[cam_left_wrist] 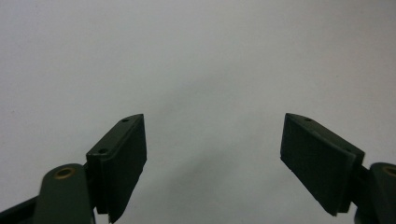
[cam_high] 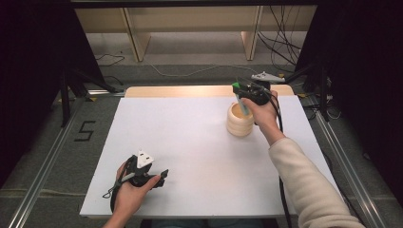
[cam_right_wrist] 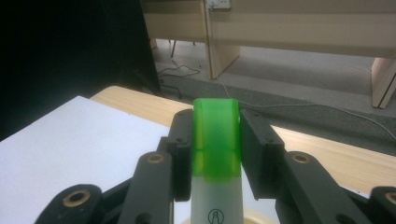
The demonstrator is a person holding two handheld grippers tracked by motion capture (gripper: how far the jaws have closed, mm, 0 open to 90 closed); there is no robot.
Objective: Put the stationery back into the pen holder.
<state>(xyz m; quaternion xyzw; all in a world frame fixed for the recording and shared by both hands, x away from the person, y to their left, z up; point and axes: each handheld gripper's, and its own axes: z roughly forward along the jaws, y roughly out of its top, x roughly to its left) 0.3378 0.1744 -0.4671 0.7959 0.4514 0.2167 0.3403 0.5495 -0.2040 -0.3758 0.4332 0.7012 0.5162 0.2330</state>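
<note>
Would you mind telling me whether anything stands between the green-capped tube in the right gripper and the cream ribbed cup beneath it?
Nothing visible does: the right gripper holds the green-capped tube over the ribbed cup, its lower end already at the cup's open mouth.

Lab recording bay, black curtains (cam_high: 33,71), floor rails (cam_high: 40,178), loose cables (cam_high: 280,45)

Cream sleeve (cam_high: 309,185), black fingers (cam_left_wrist: 121,163), brass screws (cam_right_wrist: 77,198)
</note>
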